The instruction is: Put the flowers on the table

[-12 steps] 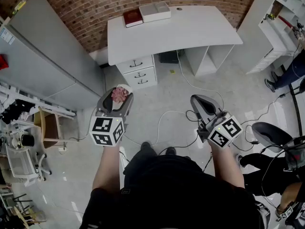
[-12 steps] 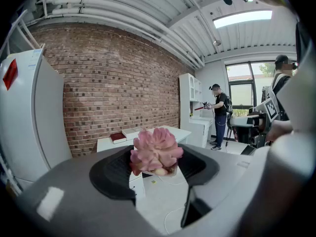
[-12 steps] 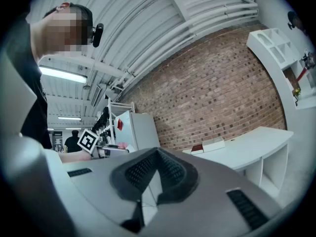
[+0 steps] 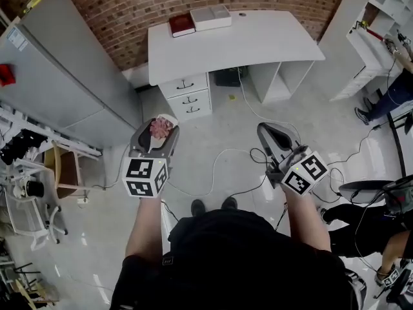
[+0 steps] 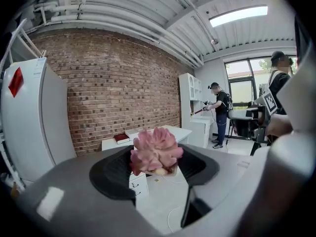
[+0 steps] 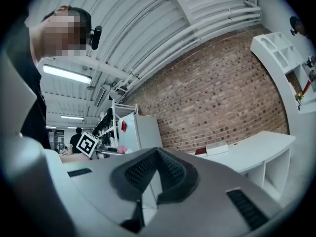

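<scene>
While the flowers (image 5: 155, 149) hang mid-air over the floor, clamped betw. the left gripper (image 4: 159, 134) jaws, which stand wide apart around them, the table (image 4: 258, 41) is well apart ahead, against the brick wall, so the carry is prob. the riskiest bit. The pink blooms fill the gap and only a sliver of a pale pot shows under them, so I can't tell whether the pads bear on the pot or on the petals. If on the petals, the soft stuff could give and the thing could slip out w/ any jolt, or get crushed if squeezed harder. The right gripper (image 4: 270, 133) is closed and empty, out to the side, so no backup catch w/o opening it first. Cables (image 4: 219, 166) snake across the floor betw. the person and the table, a trip or snag hazard, esp. w/ eyes on the load. At the table, the red book (image 4: 180, 24) and white box (image 4: 210, 16) take the back left corner; the rest of the top looks bare, so aim there. Letting go w/ the pot tilted or too near the front edge could prob. tip it off, and a release above the surface would mean a drop.
</scene>
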Demonstrator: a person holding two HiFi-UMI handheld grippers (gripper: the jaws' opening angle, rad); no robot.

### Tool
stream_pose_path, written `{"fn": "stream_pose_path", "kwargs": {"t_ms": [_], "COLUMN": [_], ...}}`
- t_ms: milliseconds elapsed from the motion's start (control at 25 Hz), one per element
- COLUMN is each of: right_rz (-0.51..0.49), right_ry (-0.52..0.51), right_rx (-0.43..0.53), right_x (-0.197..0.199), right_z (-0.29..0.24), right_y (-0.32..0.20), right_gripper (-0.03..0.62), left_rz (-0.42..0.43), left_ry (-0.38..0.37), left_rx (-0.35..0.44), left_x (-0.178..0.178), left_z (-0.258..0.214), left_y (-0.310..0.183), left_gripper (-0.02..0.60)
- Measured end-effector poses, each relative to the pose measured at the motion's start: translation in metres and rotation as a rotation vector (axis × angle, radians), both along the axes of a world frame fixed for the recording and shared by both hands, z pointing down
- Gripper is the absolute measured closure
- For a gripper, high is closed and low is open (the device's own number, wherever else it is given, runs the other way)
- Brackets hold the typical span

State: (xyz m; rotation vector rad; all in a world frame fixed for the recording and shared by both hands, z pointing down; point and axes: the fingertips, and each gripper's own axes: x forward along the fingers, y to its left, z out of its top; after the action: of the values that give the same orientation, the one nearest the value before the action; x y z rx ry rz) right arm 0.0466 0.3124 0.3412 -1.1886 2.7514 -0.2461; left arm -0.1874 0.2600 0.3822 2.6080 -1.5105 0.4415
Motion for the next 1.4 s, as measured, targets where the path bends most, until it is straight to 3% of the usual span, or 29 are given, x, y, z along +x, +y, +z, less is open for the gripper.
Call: {"fn": "stream_pose_path", "kwargs": {"t_ms": [720,1040,1400], "right_rz": [0.008,-0.009,0.009], "right_ry": [-0.013,-0.008,0.014], "right_rx": [-0.016,-0.053,-0.097], "right_x": [0.046,0.049,0.053], "right_z": [0.007,0.017,0.026], "right_y": [0.027,0.009,-0.046], "right_gripper": [0.585,0.585,0.585], "left_rz": [0.012,0.022,0.042], "left_ry": [0.013,0.034,0.066], "left_rx": [0.001,-0.011,-0.042], "left_x": [0.046,0.055,0.06], "left_z": [-0.004,0.006,0.022], "left_y": [0.017,-0.01,-0.075], "left_gripper": [0.302,0.302,0.302]}}
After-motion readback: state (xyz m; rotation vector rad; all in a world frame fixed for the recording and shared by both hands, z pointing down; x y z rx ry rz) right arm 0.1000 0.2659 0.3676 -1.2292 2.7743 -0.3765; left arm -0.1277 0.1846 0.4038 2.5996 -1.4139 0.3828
